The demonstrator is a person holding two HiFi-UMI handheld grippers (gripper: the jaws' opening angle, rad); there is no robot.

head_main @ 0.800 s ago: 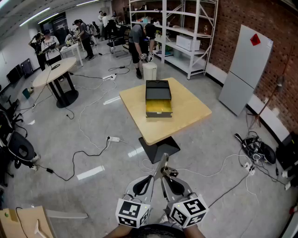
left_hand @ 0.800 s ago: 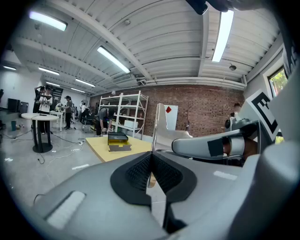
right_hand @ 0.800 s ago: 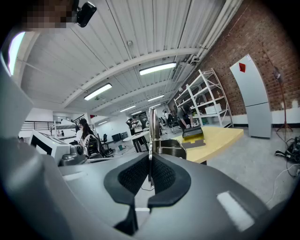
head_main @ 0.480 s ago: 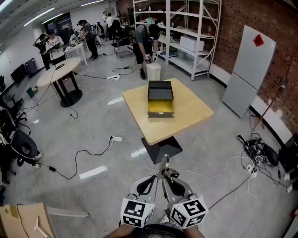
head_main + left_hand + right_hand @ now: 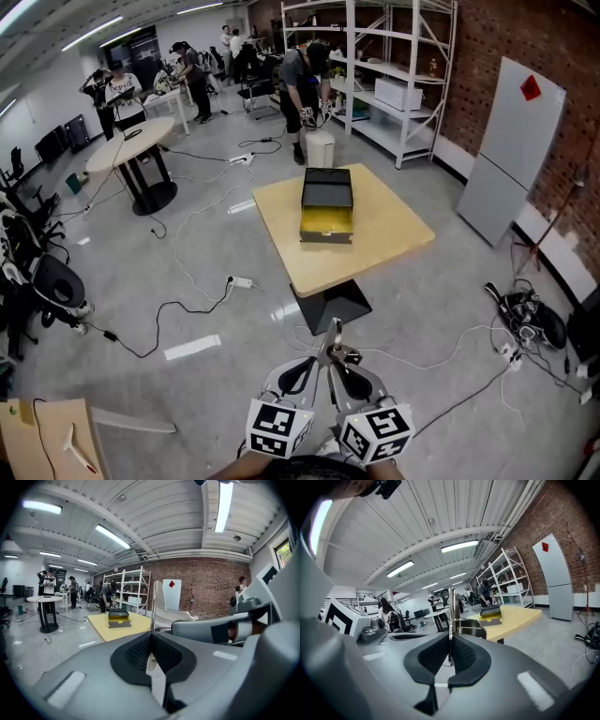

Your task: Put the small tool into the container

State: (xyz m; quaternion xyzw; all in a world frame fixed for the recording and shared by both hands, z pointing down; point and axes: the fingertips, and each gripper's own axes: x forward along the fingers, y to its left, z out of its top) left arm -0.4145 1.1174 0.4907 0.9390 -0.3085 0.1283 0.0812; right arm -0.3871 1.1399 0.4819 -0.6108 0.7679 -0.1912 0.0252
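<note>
Right tool (image 5: 450, 645) clamps metal piece (image 5: 451, 605) | left tool (image 5: 151, 641) shut, empty | container (image 5: 326, 202) straight ahead, well apart, on worktop (image 5: 394, 225)

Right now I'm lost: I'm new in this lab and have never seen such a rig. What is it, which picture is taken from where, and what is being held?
There is no robot here. A person holds a two-jaw gripper in each hand. The wide picture comes from a camera on the person's head, looking down. At its bottom, the left gripper and the right gripper sit close together, each carrying a cube with square markers. The other two pictures come from cameras riding on the grippers, each looking along its own jaws. The right gripper is shut on a thin metal tool that sticks out ahead. The left gripper's jaws are together too, with nothing clearly between them. Ahead across the floor stands a yellow table with a black and yellow container on it. The tool is not in it yet.
</note>
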